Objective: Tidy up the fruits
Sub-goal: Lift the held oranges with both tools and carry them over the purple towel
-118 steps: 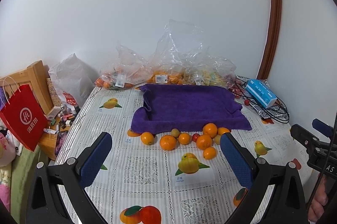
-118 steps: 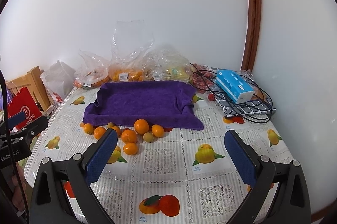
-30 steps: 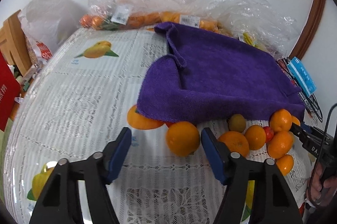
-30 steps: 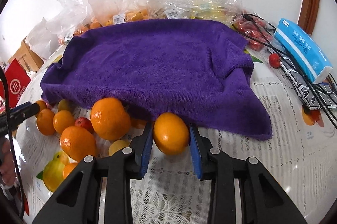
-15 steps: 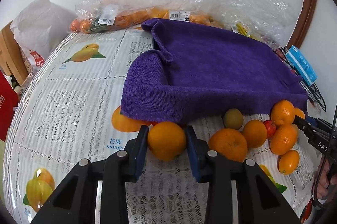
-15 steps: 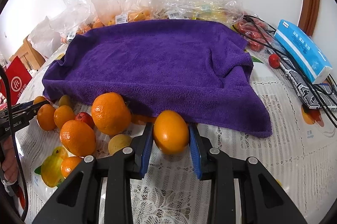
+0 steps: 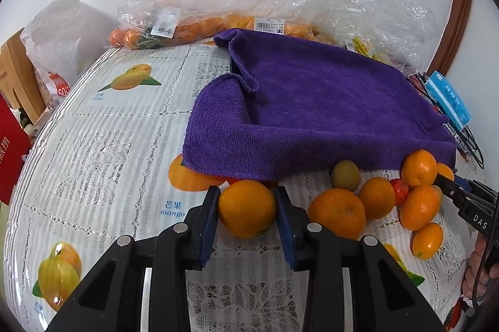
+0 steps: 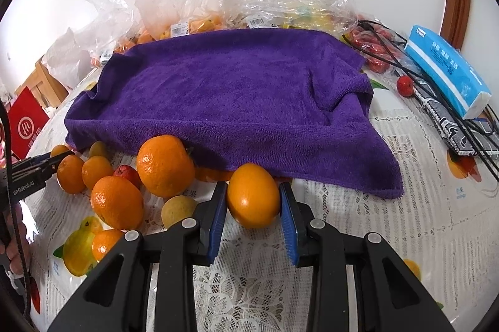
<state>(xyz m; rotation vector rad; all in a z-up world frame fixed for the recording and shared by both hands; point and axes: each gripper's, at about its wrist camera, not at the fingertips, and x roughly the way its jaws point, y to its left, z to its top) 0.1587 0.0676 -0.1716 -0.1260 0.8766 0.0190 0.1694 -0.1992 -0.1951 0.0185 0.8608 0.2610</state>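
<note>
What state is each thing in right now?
Left claw: shut on an orange.
Right claw: shut on another orange.
Purple towel: draped, its near edge on the table.
Loose fruit: clustered on the tablecloth.
Plastic bags: crumpled, fruit inside.

A purple towel is laid over a white lace-patterned tablecloth printed with yellow and orange fruit. Orange fruits are seen beside one red fruit. A blue-and-white box and red bag are shown.
</note>
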